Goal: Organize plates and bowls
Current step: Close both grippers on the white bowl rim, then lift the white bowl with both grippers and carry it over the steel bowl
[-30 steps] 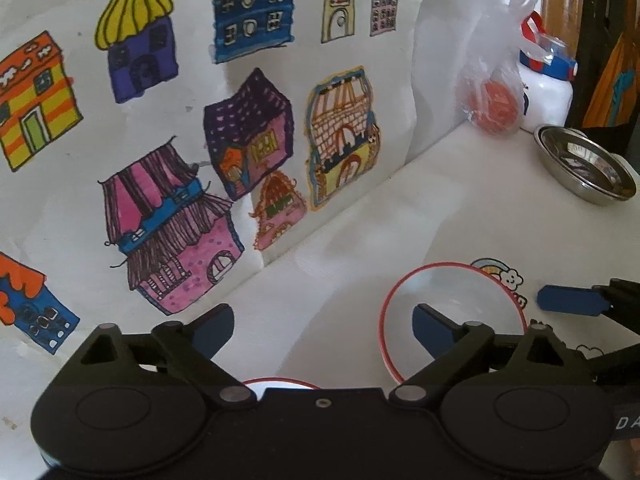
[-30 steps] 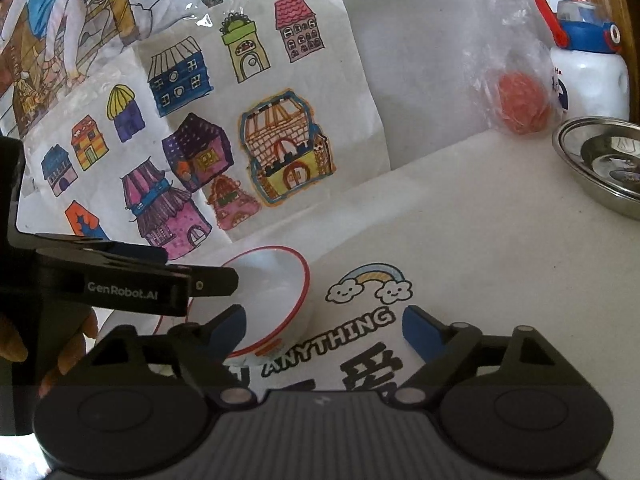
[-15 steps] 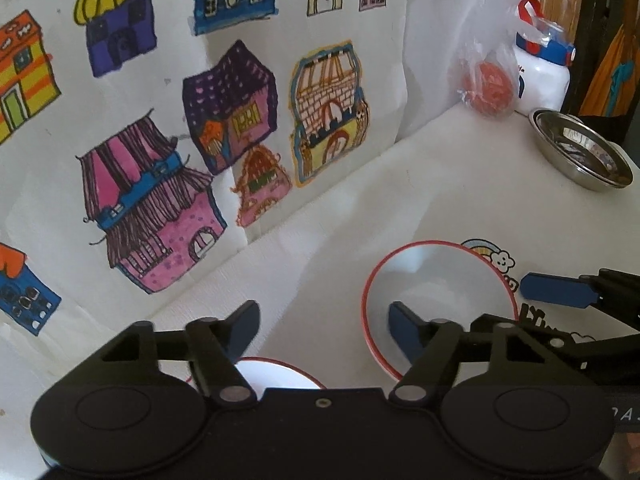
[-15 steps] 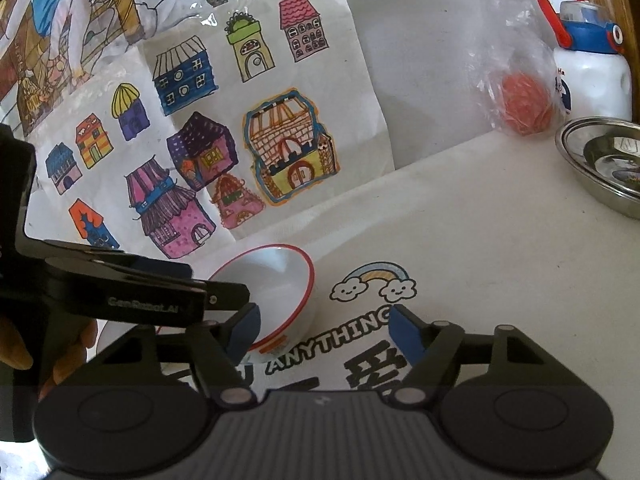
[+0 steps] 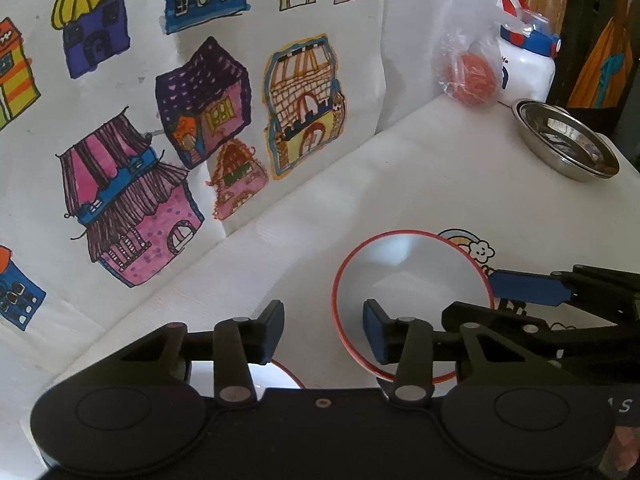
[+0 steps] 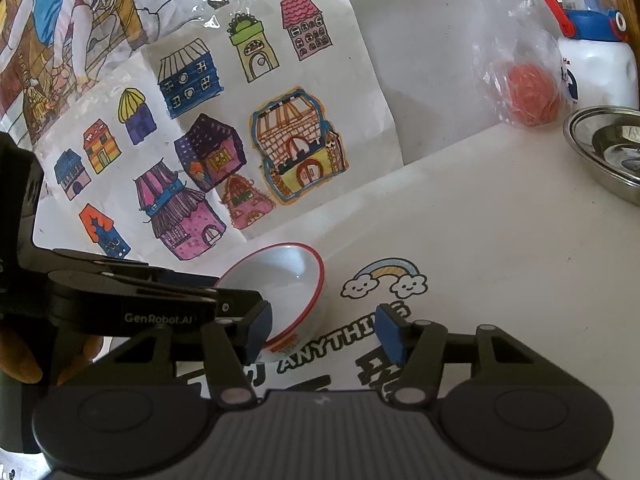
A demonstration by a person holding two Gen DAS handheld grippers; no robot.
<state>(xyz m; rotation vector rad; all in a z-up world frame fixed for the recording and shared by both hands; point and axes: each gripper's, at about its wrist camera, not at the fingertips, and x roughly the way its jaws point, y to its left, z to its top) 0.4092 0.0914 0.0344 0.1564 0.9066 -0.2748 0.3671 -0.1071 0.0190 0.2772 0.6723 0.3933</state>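
Observation:
A white bowl (image 5: 412,280) (image 6: 288,276) with a red rim stands on the white tablecloth. My left gripper (image 5: 324,330) is open, its right finger over the bowl's left rim and its left finger outside. My right gripper (image 6: 324,332) is open too, with its left finger at the bowl's near rim and its right finger over the printed letters. From the left wrist view the right gripper (image 5: 528,290) reaches in against the bowl's right side. A second red-rimmed dish (image 5: 280,374) peeks out under the left gripper, mostly hidden.
A steel bowl (image 5: 568,144) (image 6: 608,152) sits at the far right edge of the table. Behind it stand a white water bottle (image 5: 528,64) (image 6: 596,64) and a plastic bag (image 5: 472,76) (image 6: 528,92) with something red. Drawings of houses cover the wall behind.
The jaws of both grippers have narrowed. Both grippers have drawn closer to the red-rimmed bowl, which looks larger now. More of the second dish shows under the left gripper.

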